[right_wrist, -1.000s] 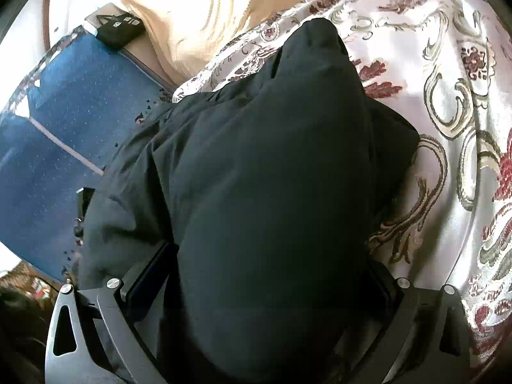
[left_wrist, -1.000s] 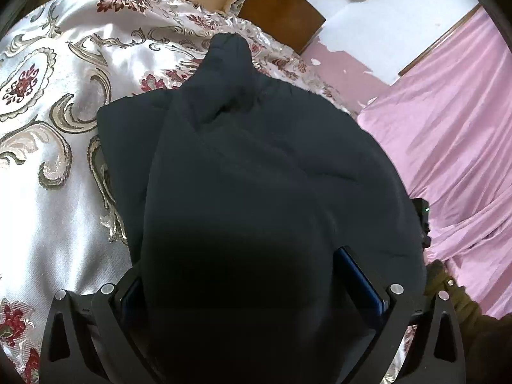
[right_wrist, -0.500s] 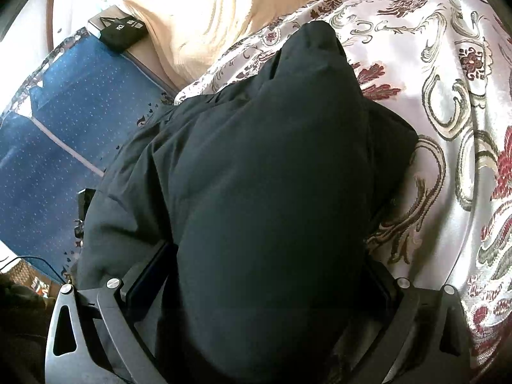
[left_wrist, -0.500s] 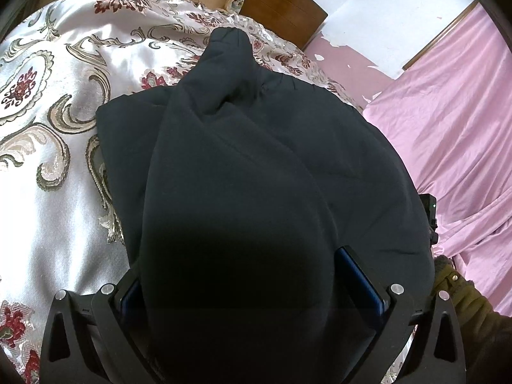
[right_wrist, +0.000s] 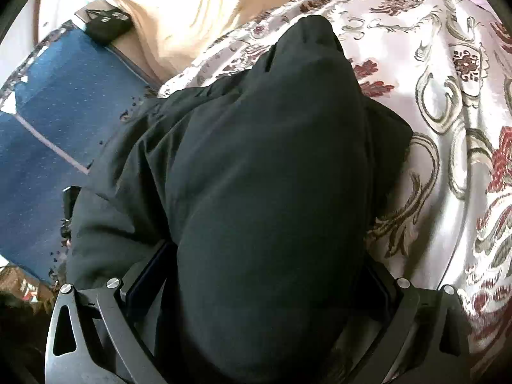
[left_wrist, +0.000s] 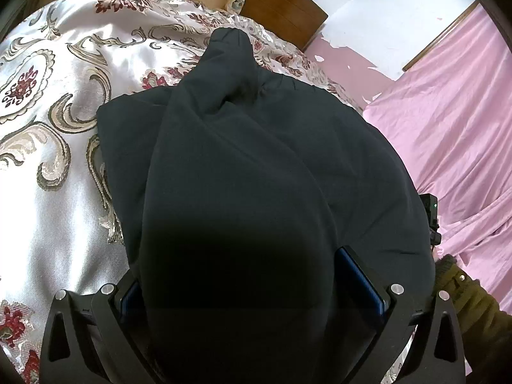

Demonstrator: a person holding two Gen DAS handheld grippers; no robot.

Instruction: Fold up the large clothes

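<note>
- While the dark garment (left_wrist: 256,192) fills the left wrist view, the left gripper (left_wrist: 243,288) has a thick fold of it between its fingers (left_wrist: 361,278), which are spread wide and pressed against the cloth on both sides.
- Beyond the fold, the garment lies bunched on a patterned bedspread (left_wrist: 48,112). A pink sheet (left_wrist: 454,128) hangs to the right, and a brown wooden headboard (left_wrist: 284,12) stands behind.
- From the right wrist view, the right gripper (right_wrist: 265,288) likewise clasps a bulky fold of the garment (right_wrist: 272,176), its fingers (right_wrist: 150,275) held apart by the cloth.
- The bedspread (right_wrist: 448,96) spreads to the right, a cream pillow (right_wrist: 198,9) lies at the top, and a blue mat (right_wrist: 57,121) with a small black box (right_wrist: 108,24) lies at the left.
</note>
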